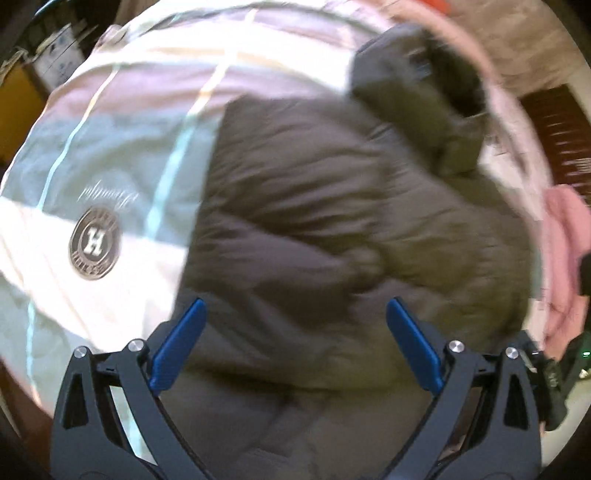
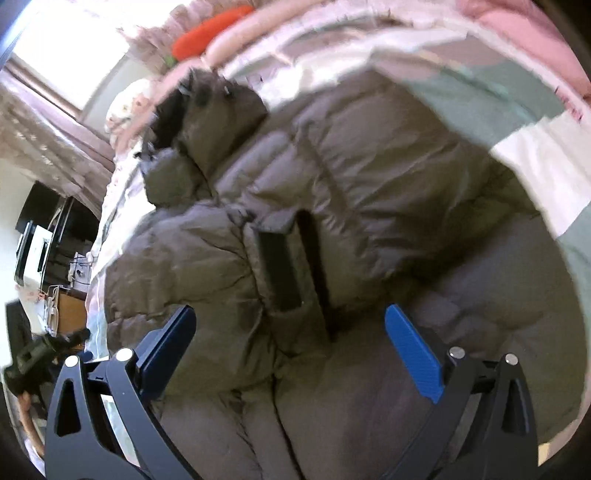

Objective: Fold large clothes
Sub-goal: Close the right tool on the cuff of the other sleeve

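Observation:
A large grey-brown puffer jacket (image 1: 332, 206) lies spread on a bed. Its hood (image 1: 424, 92) points to the far right in the left wrist view. In the right wrist view the jacket (image 2: 369, 184) fills the middle, with the hood (image 2: 207, 114) at the upper left and a dark pocket flap (image 2: 280, 269) near the centre. My left gripper (image 1: 295, 306) is open and empty just above the jacket's lower part. My right gripper (image 2: 290, 314) is open and empty above the jacket near the pocket. The left wrist view is motion-blurred.
The bed cover (image 1: 110, 147) is white, pink and pale green with a round "H" logo (image 1: 95, 243). A pink garment (image 1: 565, 266) lies at the right. An orange plush (image 2: 210, 33) and pink bedding (image 2: 517, 33) lie at the bed's far end. Furniture (image 2: 37, 236) stands at the left.

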A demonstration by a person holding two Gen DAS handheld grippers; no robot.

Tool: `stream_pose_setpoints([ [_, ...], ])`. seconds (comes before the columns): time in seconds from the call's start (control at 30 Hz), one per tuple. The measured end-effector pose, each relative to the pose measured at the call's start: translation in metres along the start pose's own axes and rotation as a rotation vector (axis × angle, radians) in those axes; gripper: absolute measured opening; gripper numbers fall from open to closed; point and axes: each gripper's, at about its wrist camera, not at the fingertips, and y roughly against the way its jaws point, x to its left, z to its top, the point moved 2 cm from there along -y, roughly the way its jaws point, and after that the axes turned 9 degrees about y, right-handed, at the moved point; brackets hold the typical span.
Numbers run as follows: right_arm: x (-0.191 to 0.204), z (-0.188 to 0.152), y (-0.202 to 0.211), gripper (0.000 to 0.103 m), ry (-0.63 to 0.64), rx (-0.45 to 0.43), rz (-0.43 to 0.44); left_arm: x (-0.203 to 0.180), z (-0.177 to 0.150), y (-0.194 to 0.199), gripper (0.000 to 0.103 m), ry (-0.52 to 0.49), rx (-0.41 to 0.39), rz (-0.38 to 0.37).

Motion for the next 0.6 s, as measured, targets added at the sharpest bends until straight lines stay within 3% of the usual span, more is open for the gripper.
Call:
stream_pose_setpoints([
  [0.03,0.003,0.000,-0.010,0.102,0.004,0.029,0.005,0.003,-0.001,-0.010,0.099,0.009,0.031,0.036],
  [0.07,0.009,-0.001,-0.018,0.095,0.018,0.053,0.009,0.009,-0.002,-0.020,0.099,0.013,0.056,0.063],
  [0.1,0.017,-0.003,-0.023,0.053,0.044,0.080,0.004,0.015,-0.004,-0.031,0.099,0.016,0.080,0.096],
  [0.17,0.042,-0.001,-0.031,0.011,0.137,0.130,0.001,0.020,-0.006,-0.046,0.099,0.019,0.103,0.184],
  [0.3,0.108,0.016,-0.014,0.009,0.360,0.037,0.011,0.037,-0.006,-0.058,0.088,0.080,0.075,0.265],
  [0.43,0.167,0.050,0.007,0.009,0.468,-0.064,0.061,0.063,-0.002,-0.051,0.074,0.233,0.057,0.257],
  [0.5,0.183,0.065,0.009,0.009,0.505,-0.103,0.031,0.074,0.000,-0.047,0.074,0.314,0.046,0.217],
  [0.6,0.173,0.080,-0.018,0.009,0.497,-0.054,-0.082,0.074,0.001,-0.043,0.073,0.336,0.035,0.195],
])
